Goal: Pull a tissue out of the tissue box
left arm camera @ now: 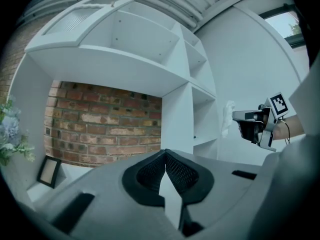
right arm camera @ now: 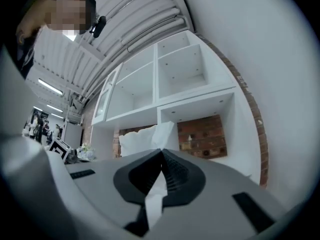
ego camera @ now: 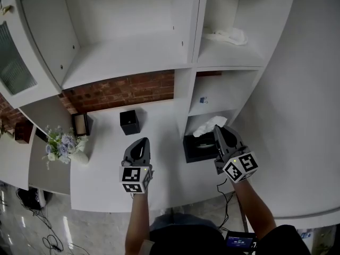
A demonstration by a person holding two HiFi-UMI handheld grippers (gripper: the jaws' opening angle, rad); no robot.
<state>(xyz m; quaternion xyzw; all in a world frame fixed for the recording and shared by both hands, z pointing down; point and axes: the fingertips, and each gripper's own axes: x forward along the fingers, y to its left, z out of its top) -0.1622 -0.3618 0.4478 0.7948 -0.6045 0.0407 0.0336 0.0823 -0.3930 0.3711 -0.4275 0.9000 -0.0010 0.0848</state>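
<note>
**Right jaws clamped on the tissue, left ones closed on nothing**

So here's what we see. The right gripper [right arm camera: 161, 152] has its jaws pinched together on the tissue [right arm camera: 142, 139]. A white strip runs down between the pads, and the rest fans out past the tips. From the head view, the tissue sits bunched at the tip of that gripper, right above the back edge of the black tissue box [ego camera: 197, 147]. The box is on the white bench [ego camera: 106, 171] at the right, by the low shelf opening. We can't tell if the tissue's lower end is clear of the box, since the gripper covers that spot.

The left gripper [left arm camera: 165, 153] is closed too, tips touching and nothing in between, just a white gap below them. It's over the bench, well apart from the box.

Other bits on the bench are a small black cube box [ego camera: 129, 122], a frame [ego camera: 81, 124] and flowers [ego camera: 62, 143]. There's a crumpled white thing [ego camera: 227, 36] on an upper shelf, too small for us to say what it is. The left gripper view doesn't catch the tissue box at all.
</note>
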